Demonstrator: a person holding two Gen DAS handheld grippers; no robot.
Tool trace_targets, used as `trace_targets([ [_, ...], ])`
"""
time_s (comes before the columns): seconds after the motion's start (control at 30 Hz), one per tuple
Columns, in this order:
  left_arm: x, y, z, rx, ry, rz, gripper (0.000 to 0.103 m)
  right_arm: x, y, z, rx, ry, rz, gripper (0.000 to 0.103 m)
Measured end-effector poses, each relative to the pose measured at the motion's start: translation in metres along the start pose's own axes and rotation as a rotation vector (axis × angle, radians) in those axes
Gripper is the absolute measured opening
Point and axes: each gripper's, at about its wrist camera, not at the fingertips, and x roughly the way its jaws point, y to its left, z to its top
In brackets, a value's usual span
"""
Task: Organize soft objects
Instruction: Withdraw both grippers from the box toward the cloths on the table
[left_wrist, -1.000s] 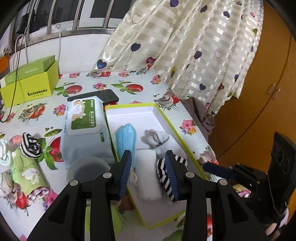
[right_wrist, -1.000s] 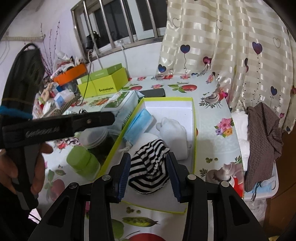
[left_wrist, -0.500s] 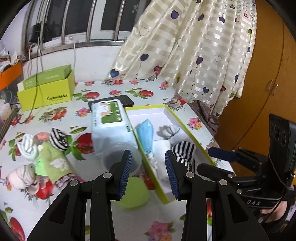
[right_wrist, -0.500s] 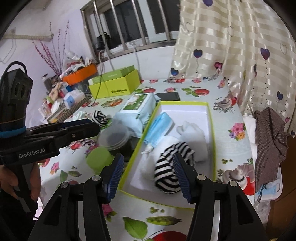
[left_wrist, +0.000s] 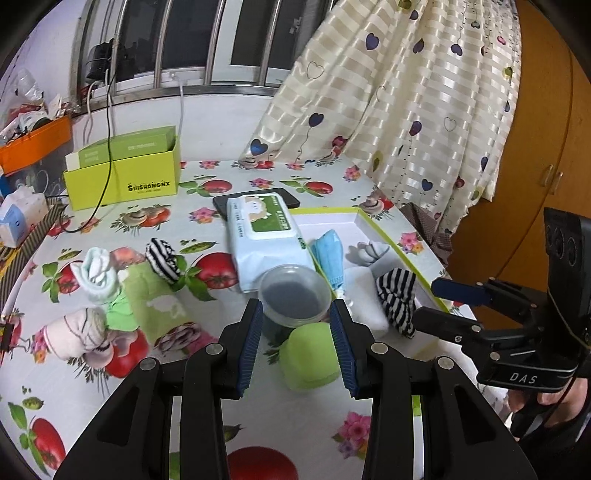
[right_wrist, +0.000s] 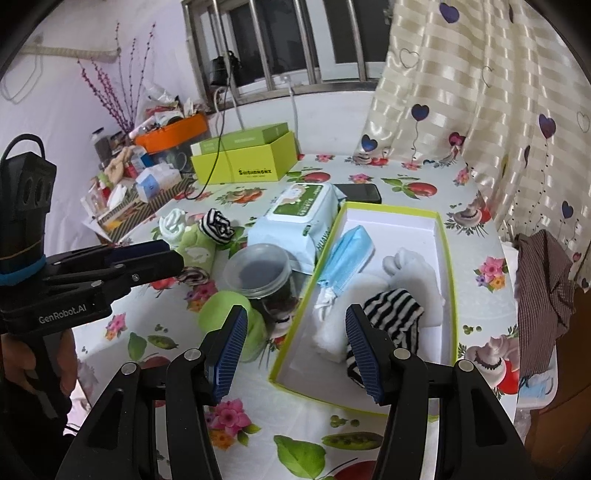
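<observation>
**A:** In the white shallow box with the lime-green rim (right_wrist: 448, 273), there's already a black-and-white striped rolled sock (right_wrist: 393, 314), a blue face mask (right_wrist: 349, 254), a white folded towel (right_wrist: 332, 332) and a white rolled sock (right_wrist: 413, 266). So I'd say we're between picks: one item is in, next one not grabbed.

**B:** Agreed. What's left sits out on the fruit-print counter (left_wrist: 295, 424): a second striped sock ball (left_wrist: 161, 260), a pale mint rolled sock (left_wrist: 96, 275), a green towel roll with a sheep print (left_wrist: 151, 299) and a pinkish sock bundle (left_wrist: 79, 334).

**A:** Claws?

**B:** Left claw (left_wrist: 296, 338) is wide open, holding nothing, hovering with the clear plastic tub (left_wrist: 295, 297) and a lime-green round lid (left_wrist: 312, 354) showing between its fingers, no contact that I can make out. Right claw (right_wrist: 295, 350) is also spread wide and empty, above the near end of the box.

**A:** Next move, my guess: swing the left one over to that pile, line up on one roll, close gently. The wet wipes pack (left_wrist: 264, 240) and tub crowd the route back.
</observation>
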Motion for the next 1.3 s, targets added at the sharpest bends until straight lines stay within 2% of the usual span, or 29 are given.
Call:
trace_targets([
  [0.8,-0.013,0.023,-0.015,-0.014,-0.008,0.048,0.039,0.007,0.041,0.009,-0.080,0.015,0.025,0.055],
  [1.3,-0.017,0.044,-0.021,-0.042,-0.010,0.086,0.039,0.026,0.073,0.020,-0.151,0.043,0.054,0.055],
])
